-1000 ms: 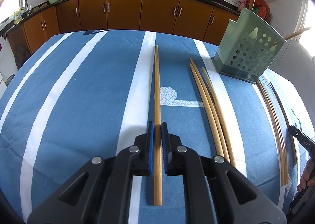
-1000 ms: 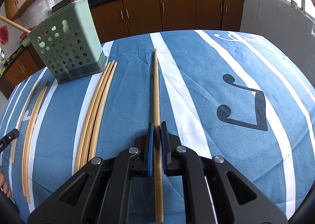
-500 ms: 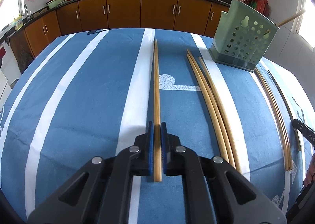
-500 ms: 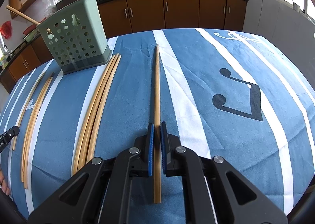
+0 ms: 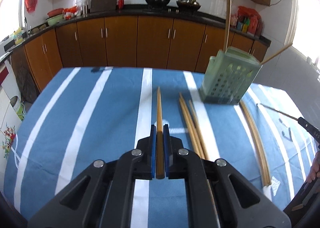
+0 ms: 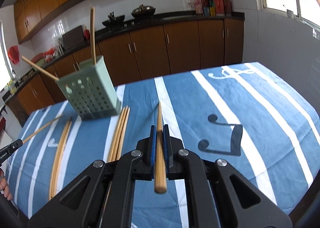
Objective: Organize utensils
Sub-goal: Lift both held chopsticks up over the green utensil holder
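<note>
My left gripper (image 5: 159, 128) is shut on a bamboo chopstick (image 5: 159, 107), lifted off the blue striped cloth (image 5: 90, 111). My right gripper (image 6: 159, 128) is shut on another chopstick (image 6: 159, 128), also lifted, tip pointing forward. A green perforated utensil holder (image 5: 228, 79) stands at the table's far side, right of the left gripper; it shows left of the right gripper (image 6: 90, 95) with two chopsticks standing in it. Loose chopsticks lie on the cloth in a bundle (image 5: 192, 128), also in the right wrist view (image 6: 120, 132), and in a second bundle (image 5: 256, 140), also in the right wrist view (image 6: 60, 148).
The table is covered in blue cloth with white stripes and black music notes (image 6: 222, 136). Brown kitchen cabinets (image 5: 140, 41) and a counter with pots stand behind the table. The other gripper's tip shows at each view's edge (image 5: 308, 128).
Both grippers have risen and tilted up with their chopsticks, lifting them off the cloth. The table now looks farther away and more of the kitchen shows.
</note>
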`<state>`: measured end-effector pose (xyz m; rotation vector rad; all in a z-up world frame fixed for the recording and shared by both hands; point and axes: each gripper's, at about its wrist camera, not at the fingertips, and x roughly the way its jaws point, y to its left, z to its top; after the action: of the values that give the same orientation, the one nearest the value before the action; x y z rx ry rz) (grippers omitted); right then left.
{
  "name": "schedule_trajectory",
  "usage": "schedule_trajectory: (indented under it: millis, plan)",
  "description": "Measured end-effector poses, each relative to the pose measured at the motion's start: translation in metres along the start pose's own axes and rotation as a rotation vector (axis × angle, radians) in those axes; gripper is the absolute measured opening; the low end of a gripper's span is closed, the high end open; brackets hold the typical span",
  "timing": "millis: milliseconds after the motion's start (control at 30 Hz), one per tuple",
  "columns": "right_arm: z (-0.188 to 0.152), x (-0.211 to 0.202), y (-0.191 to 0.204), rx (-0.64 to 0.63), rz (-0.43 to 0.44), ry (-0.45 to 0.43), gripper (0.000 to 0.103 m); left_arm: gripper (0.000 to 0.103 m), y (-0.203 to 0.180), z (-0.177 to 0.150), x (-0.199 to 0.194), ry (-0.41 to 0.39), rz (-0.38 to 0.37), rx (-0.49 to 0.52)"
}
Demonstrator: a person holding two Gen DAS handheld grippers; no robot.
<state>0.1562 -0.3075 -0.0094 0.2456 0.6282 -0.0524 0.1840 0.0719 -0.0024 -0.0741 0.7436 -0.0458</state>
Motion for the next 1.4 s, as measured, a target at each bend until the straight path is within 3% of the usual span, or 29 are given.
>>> schedule_trajectory:
  millis: [300, 567, 933, 1067, 1267, 1400]
  plan:
    - [0.027, -0.023, -0.001, 0.025, 0.028, -0.095, 0.007, 0.008, 0.001, 0.043, -0.046, -0.162, -0.053, -0.056]
    - [0.042, -0.034, 0.007, 0.018, 0.066, -0.122, 0.007, 0.008, -0.008, 0.066, -0.062, -0.201, -0.088, -0.027]
    - [0.098, -0.084, 0.037, 0.030, 0.288, -0.257, 0.007, 0.007, -0.045, 0.108, -0.113, -0.300, -0.260, 0.020]
    - [0.113, -0.093, 0.053, 0.012, 0.314, -0.321, 0.007, 0.007, -0.060, 0.124, -0.129, -0.371, -0.284, 0.018]
    - [0.130, -0.075, 0.073, -0.016, 0.296, -0.354, 0.007, 0.007, -0.075, 0.148, -0.124, -0.459, -0.260, -0.029]
    - [0.137, -0.052, 0.079, -0.028, 0.272, -0.323, 0.007, 0.007, -0.084, 0.159, -0.094, -0.390, -0.263, -0.034]
